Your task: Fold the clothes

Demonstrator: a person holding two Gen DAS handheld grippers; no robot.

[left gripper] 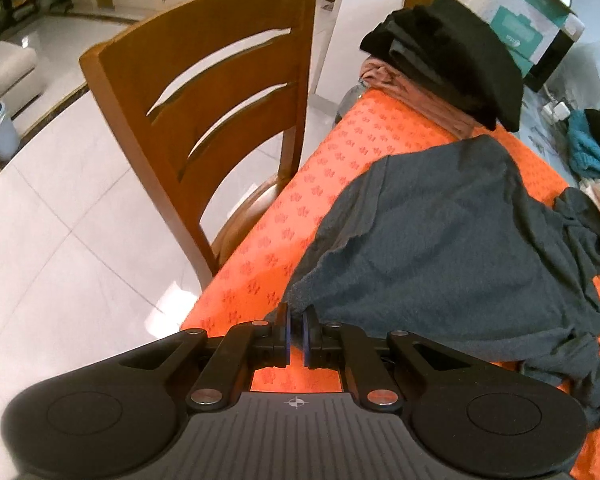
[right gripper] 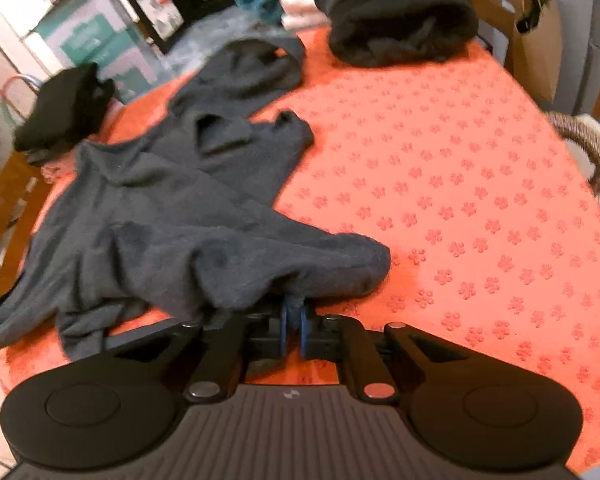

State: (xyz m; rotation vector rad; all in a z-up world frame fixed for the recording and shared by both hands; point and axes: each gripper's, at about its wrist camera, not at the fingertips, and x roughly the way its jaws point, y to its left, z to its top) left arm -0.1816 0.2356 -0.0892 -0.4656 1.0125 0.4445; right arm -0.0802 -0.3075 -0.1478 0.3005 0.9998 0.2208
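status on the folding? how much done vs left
Done: a folded stack, black on top, sits at the far left end of the orange cloth.
In hand: the left gripper and right gripper are each shut on an edge of the dark grey garment, which is spread out, rumpled and not yet folded.
Left: a heap of dark and teal clothes at the far end.

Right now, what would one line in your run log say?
task: fold clothes | left gripper: shut on grey shirt hem | right gripper: shut on shirt | shirt: crumpled on orange cloth
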